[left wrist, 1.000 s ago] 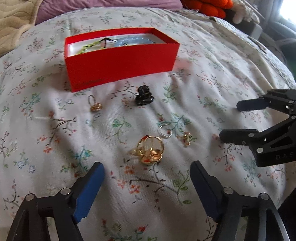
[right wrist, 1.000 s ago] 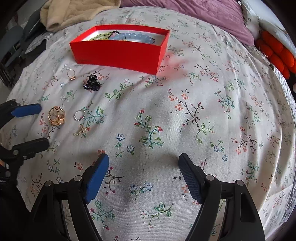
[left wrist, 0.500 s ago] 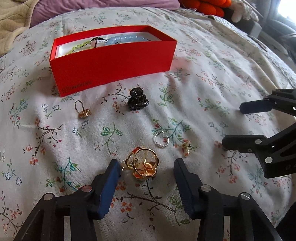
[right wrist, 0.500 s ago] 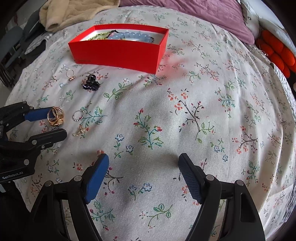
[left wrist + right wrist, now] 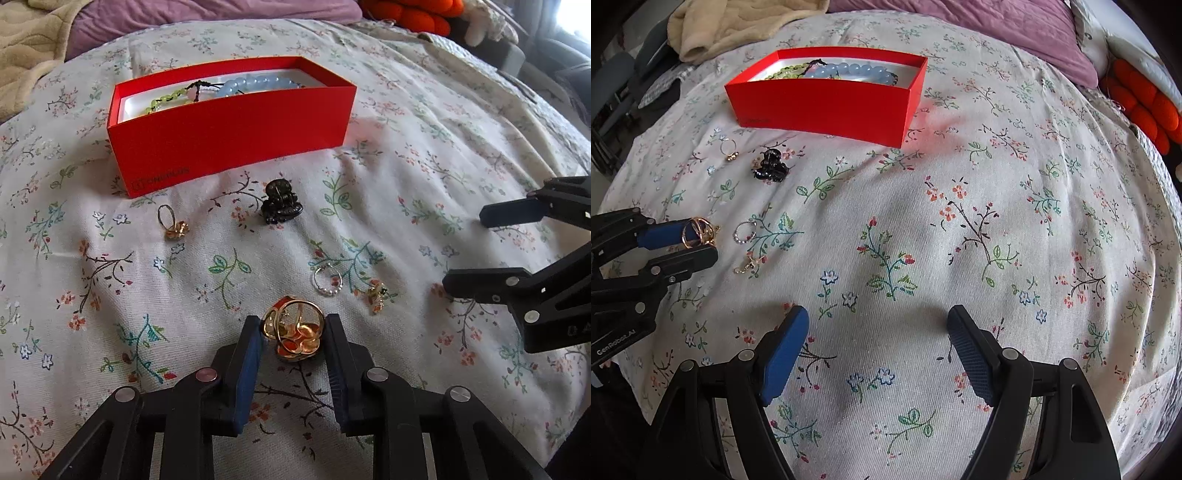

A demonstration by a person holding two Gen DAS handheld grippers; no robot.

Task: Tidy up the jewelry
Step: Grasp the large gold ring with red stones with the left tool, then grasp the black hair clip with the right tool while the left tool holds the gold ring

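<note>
A bed covered in a cream floral-print quilt (image 5: 424,122) is serving as the work surface, with a purple blanket and beige throw bunched at its far edge. An open red cardboard box (image 5: 232,136) is sitting near the middle, already holding a pale blue bead bracelet (image 5: 255,82) and a green bead strand, so it is evidently the collecting place. The left gripper (image 5: 293,338) is closing its blue-padded jaws around a chunky gold ring with orange enamel (image 5: 295,332), which is lying on the quilt between the pads; they are just meeting its sides, low enough to catch it without pinching cloth. The right gripper (image 5: 877,350) is hanging spread and empty over bare quilt, keeping clear. A black claw hair clip (image 5: 280,202), a small gold ring (image 5: 171,223), a thin pearl-beaded ring (image 5: 328,282) and a tiny gold earring (image 5: 376,293) are waiting loose nearby.
</note>
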